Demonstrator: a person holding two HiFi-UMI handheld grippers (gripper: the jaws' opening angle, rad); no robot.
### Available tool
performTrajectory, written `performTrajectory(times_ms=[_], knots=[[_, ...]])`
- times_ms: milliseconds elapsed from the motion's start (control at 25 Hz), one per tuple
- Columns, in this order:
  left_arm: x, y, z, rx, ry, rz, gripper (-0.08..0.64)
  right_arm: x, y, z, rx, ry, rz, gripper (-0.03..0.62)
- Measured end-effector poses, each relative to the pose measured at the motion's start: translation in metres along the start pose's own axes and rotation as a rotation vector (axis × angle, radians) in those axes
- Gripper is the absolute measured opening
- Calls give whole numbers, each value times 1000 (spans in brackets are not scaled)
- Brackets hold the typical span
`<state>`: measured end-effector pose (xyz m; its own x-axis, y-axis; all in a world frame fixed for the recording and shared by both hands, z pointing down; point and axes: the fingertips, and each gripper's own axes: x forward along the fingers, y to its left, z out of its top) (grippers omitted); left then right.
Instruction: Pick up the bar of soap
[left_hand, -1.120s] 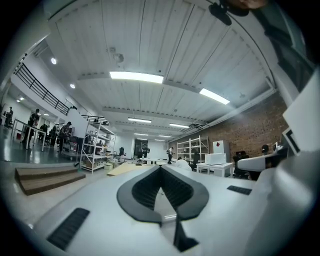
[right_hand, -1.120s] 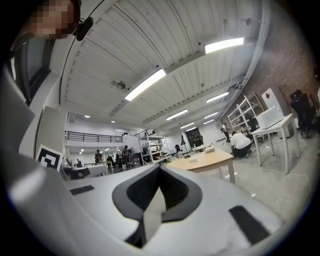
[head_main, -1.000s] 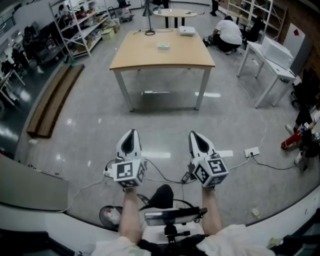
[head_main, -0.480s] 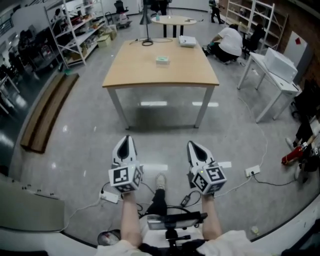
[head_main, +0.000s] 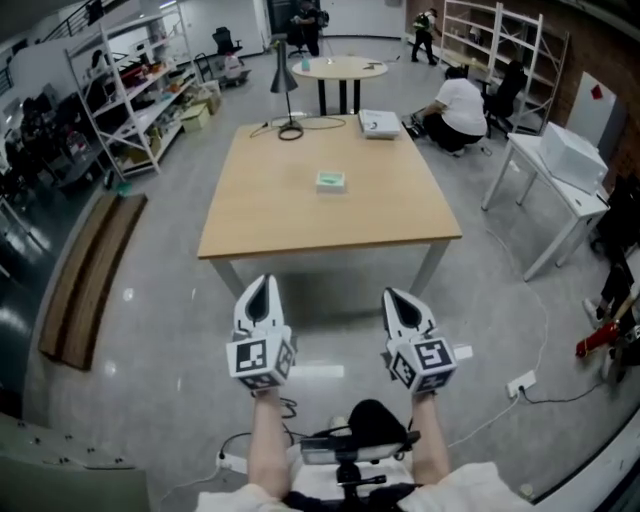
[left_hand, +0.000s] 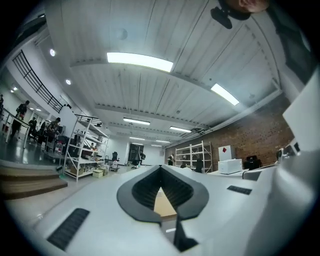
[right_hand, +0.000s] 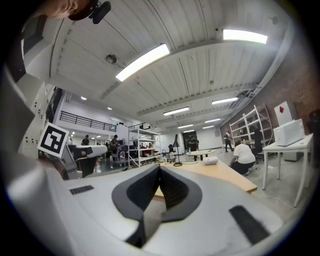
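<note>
Bar of soap (head_main: 331, 181) on table (head_main: 262, 218), well beyond left claw (head_main: 261, 284), right claw (head_main: 398, 298)

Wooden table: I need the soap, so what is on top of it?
On the table the bar of soap lies near the middle; a lamp and a white box stand at the far edge. Nothing is covered.

Light: bright, even, white, from long ceiling strips (left_hand: 140, 61) overhead.
Glare: pale reflections on the polished floor (head_main: 318, 372).
Shadows: soft; one dim band under the near edge of the table (head_main: 300, 212).
Distortion: strong fisheye throughout, shelving and walls bowed; dark rounded corners in both gripper views.
Focus: background sharp; left gripper (left_hand: 160, 169) and right gripper (right_hand: 160, 168), close to the lens, soft.
</note>
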<state>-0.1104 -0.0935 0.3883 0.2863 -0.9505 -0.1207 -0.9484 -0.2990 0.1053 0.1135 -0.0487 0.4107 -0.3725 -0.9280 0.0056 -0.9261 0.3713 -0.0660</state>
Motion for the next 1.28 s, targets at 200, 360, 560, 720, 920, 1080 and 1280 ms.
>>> performTrajectory(times_ms=[200,360,560,720,920,1080,1280], knots=[[78,13,-17,9,39,-35,6,78,-28,1,11,12,4,3],[146,36,-37,-6,46,-16,6,158,-48,-9,1,31,51,3],[257,68,-65,-7,51,-8,6,274,-90,-17,11,25,106,3],[357,90,-82,-73,81,-16,6,366,-133,-13,50,27,128,3],[438,115,-84,-74,84,5,6,457,-168,26,89,-42,162,3],[491,125,-97,-59,122,-13,6,506,-189,10,70,17,148,3],[561,128,-114,-34,153,-81,6,567,-203,-19,-23,142,164,5]])
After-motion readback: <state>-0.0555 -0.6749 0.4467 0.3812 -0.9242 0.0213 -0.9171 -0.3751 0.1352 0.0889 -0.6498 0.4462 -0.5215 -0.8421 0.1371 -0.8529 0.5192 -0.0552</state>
